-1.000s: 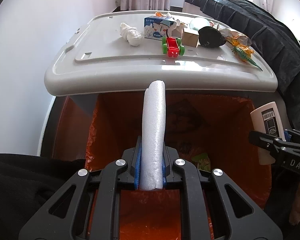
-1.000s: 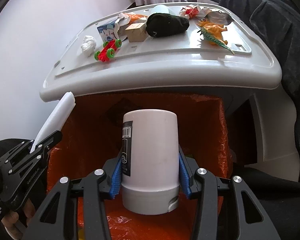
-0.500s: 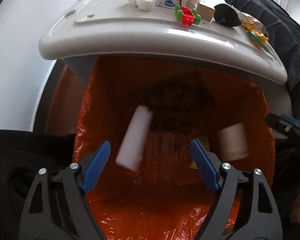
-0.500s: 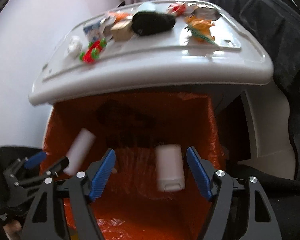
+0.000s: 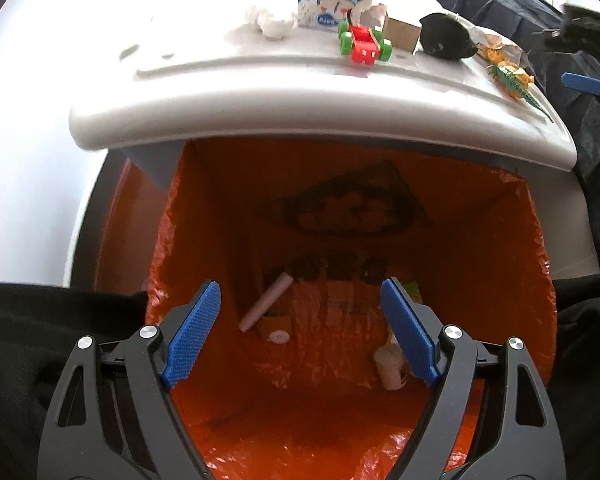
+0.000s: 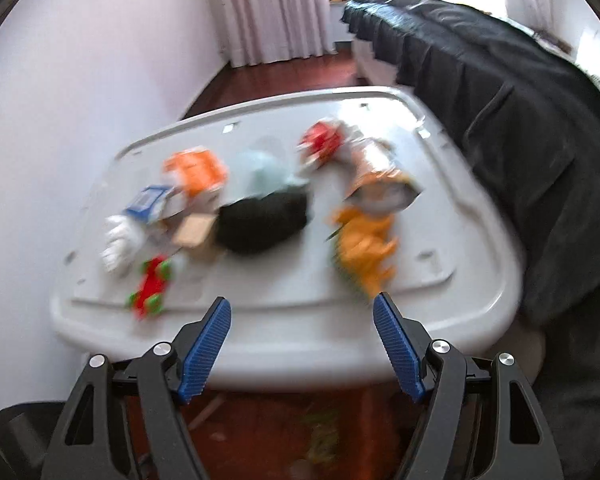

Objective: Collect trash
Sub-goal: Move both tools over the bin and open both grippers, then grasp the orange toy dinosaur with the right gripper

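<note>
My left gripper (image 5: 300, 284) hangs open over the orange-lined bin (image 5: 500, 240), nothing between its blue pads. At the bin's bottom lie a white foam stick (image 5: 265, 302) and a white cup (image 5: 390, 364). My right gripper (image 6: 301, 298) is open and empty above the front rim of the white table (image 6: 300, 352); this view is blurred. On the table sit a crumpled tissue (image 6: 118, 244), a blue-white carton (image 6: 148, 200), a cardboard box (image 6: 194, 232), a black lump (image 6: 264, 220), a red toy car (image 6: 150, 286) and an orange dinosaur (image 6: 364, 248).
Orange and red wrappers (image 6: 196, 170) lie at the back of the table. Dark cloth-covered furniture (image 6: 500, 120) runs along the right. A white wall stands on the left. The table's edge (image 5: 300, 120) overhangs the bin's far side.
Both grippers opened; the foam stick and the white cup fell into the bin. The right gripper then rose and moved forward over the table. The left stayed over the bin.
</note>
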